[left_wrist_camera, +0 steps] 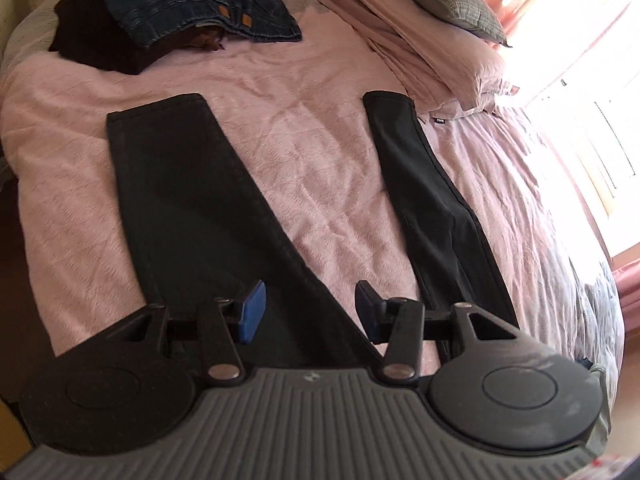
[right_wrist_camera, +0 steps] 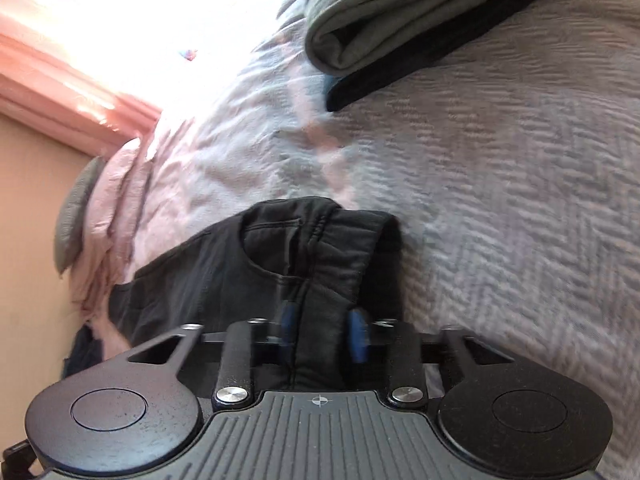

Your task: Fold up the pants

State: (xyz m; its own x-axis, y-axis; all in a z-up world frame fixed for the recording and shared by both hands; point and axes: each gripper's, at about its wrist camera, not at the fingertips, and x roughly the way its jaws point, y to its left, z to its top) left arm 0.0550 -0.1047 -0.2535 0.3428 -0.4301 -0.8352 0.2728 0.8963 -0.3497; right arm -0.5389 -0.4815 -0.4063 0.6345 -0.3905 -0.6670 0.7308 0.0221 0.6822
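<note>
The black pants [left_wrist_camera: 192, 208] lie spread on the pink bedspread [left_wrist_camera: 304, 152], legs splayed apart in a V. The left gripper [left_wrist_camera: 310, 312] hangs over the crotch with its blue pads [left_wrist_camera: 253, 312] wide apart — nothing between them. The right gripper [right_wrist_camera: 324, 336] is partly closed over a bunched fold near the waistband [right_wrist_camera: 316, 240]; whether it pinches the cloth, I cannot tell.

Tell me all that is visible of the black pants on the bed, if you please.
The black pants lie flat on the pink bedspread, made of matte, denim-like cloth, with stitched seams and hemmed cuffs. The two legs spread apart in a V. The open left gripper hovers above the crotch. In the right wrist view the waistband end is bunched, and the right gripper straddles its centre seam, not visibly clamped.
</note>
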